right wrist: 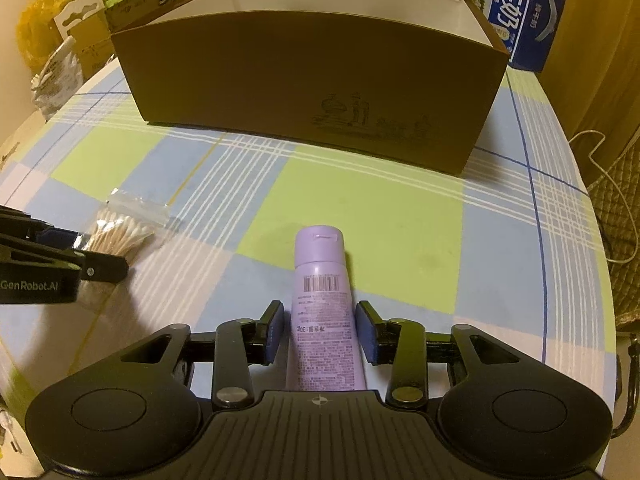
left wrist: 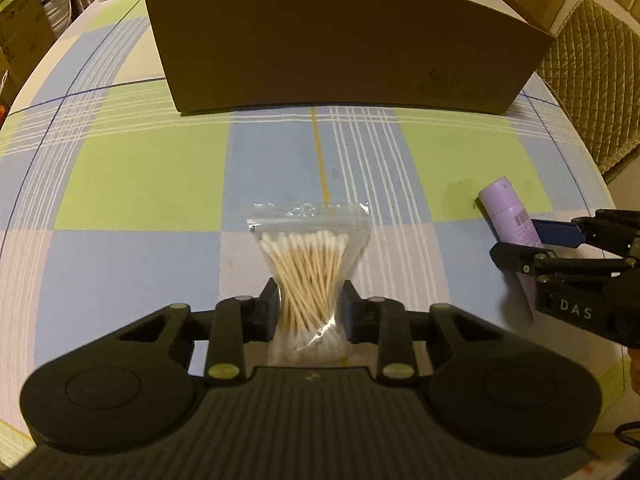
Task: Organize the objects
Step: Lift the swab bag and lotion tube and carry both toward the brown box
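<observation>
A clear bag of cotton swabs (left wrist: 306,270) lies on the checked tablecloth. My left gripper (left wrist: 310,308) is shut on it, pinching the bag at its waist. The bag also shows in the right wrist view (right wrist: 120,234) at the left. A lilac tube (right wrist: 322,308) lies on the cloth, cap pointing away. My right gripper (right wrist: 322,332) stands around its body, pads close on both sides with small gaps, so it is open. In the left wrist view the tube (left wrist: 510,222) and right gripper (left wrist: 532,240) are at the right. A brown cardboard box (left wrist: 348,44), open on top, stands behind.
The box (right wrist: 304,88) spans the back of the round table (right wrist: 400,208). A blue milk carton (right wrist: 524,12) stands behind its right end. Boxes and bags lie off the table's left. A quilted chair (left wrist: 592,80) is at the right, past the table edge.
</observation>
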Demonstrator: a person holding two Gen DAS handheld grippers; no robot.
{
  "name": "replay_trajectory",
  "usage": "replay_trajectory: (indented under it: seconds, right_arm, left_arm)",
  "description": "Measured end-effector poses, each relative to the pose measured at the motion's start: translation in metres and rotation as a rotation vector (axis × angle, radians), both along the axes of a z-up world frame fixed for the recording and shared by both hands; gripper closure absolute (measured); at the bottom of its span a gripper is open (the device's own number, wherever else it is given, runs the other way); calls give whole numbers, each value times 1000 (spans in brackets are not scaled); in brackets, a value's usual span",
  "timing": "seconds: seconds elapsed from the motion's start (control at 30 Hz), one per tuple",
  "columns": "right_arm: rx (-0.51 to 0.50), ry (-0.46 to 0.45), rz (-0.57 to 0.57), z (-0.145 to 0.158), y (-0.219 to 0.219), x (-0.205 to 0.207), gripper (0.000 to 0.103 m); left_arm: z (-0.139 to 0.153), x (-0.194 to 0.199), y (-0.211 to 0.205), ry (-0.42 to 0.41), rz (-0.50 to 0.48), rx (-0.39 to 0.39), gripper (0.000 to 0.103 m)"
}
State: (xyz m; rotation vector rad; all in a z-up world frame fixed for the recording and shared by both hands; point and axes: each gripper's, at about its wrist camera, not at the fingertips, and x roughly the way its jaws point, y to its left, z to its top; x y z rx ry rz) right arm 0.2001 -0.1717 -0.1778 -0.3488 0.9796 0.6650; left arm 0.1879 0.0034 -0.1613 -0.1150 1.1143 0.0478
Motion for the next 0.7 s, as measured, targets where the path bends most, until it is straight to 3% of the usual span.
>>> replay_trajectory:
  seconds: [0.7]
  right_arm:
    - [4, 15, 1, -1, 2, -3, 72]
  left_arm:
    - [2, -2, -3, -6, -21, -1, 86]
